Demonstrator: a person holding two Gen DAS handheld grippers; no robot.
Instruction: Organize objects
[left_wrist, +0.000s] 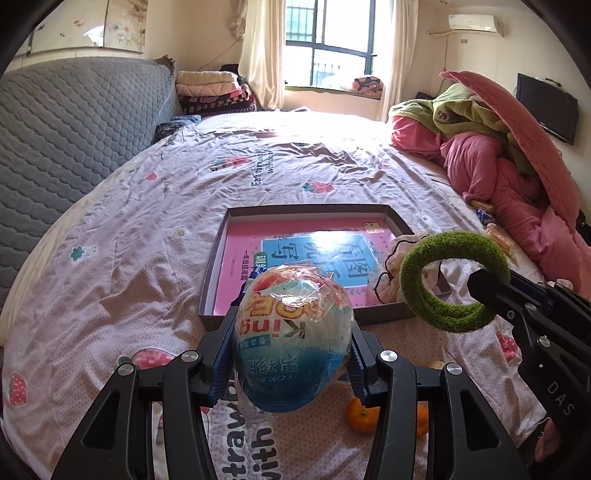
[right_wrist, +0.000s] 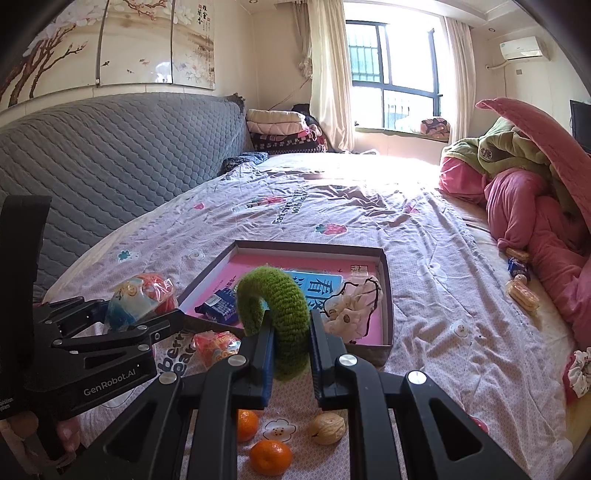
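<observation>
Blown-out window (left_wrist: 325, 40) daylight, glare on bedsheet (left_wrist: 332, 129), fisheye-warped edges.

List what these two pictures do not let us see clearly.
- Pink book cover in the shallow cardboard box: glare and the wrapped egg-shaped toy hide its text, left wrist view.
- Orange tangerines: cut by the left gripper fingers.
- Window: overexposed, both views.

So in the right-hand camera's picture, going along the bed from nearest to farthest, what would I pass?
Tangerine → walnut → green fuzzy ring held in the right gripper → shallow box with a pink book → folded blankets → window.
</observation>
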